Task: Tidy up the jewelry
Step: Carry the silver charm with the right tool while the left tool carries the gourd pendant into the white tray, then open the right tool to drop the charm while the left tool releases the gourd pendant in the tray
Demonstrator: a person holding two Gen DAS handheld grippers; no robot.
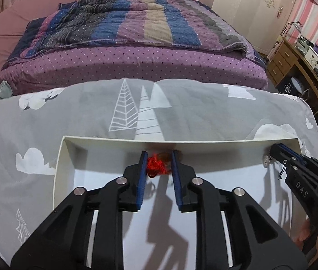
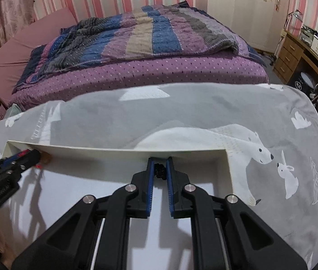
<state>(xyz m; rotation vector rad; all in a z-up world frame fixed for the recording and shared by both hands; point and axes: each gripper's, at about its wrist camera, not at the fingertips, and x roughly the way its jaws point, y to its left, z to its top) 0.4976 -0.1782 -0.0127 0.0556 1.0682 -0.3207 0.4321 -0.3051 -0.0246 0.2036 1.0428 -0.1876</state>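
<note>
A: Left wrist view has the left gripper (image 1: 159, 164) low in the box (image 1: 114, 138), by the far wall; a red tassel (image 1: 154, 165) with an amber piece sits between its blue pads (image 1: 142, 180). The jaws stand narrow; the tassel touches the left pad, but a gap shows at the right pad, so they no longer clamp it.

B: And the right gripper (image 2: 159, 171)?

A: Nearly closed, pinching a black beaded piece (image 2: 160, 171) at the tips, by the far right corner of the box; from the left view a silvery bit (image 1: 266, 160) hangs at its nose.

B: So the step looks like setting both pieces down inside the box, on the grey cloth (image 1: 91, 112).

A: Likely; done well, each gripper would stay low, part its jaws only slightly, let the piece settle against the floor, then lift straight up so threads do not snag on the ribbed pads; the tassel could cling.

B: Keep the two pieces well apart, as they lie now.
</note>
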